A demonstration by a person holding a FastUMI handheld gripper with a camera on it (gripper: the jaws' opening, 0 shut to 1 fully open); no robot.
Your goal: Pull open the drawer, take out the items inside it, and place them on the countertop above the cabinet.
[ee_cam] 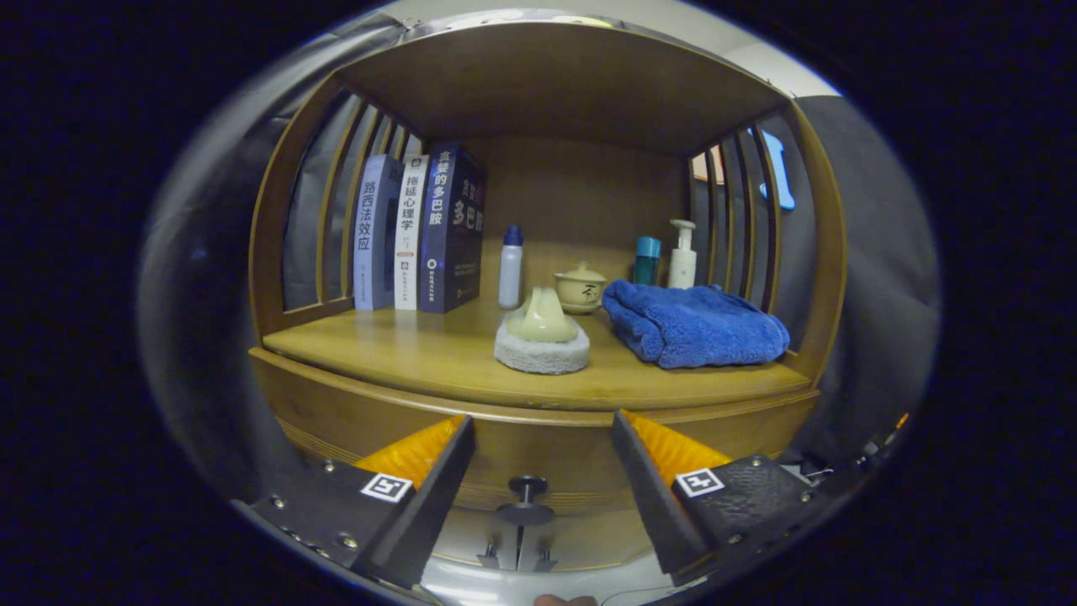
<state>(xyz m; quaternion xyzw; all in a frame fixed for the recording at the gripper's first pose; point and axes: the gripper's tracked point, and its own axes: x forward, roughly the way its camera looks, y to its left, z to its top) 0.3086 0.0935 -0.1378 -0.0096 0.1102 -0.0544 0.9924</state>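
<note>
Gripper view: gripper (543, 471) is standing wide open, holding nothing and touching nothing. Its two fingers are showing at lower centre of the frame, straddling the drawer knob (527, 498), which is sitting in the gap between them, just ahead and clear of both.

The drawer (547, 446) front is lying flush under the counter (421, 353) edge, so it's reading as closed. Contents are hidden, can't tell what's inside, if anything.

On the counter, mid-frame: a pale ceramic piece on a white pad (542, 337), a blue towel (694, 324) just right of it, and a small lidded cup (580, 289) behind them. Books (418, 231) are standing upper left, bottles along the back.

Stage is looking ambiguous: a shut drawer with things on the counter fits either a drawer yet to be emptied, or one emptied and closed again. Nothing marks which counter things, if any, came from the drawer.
</note>
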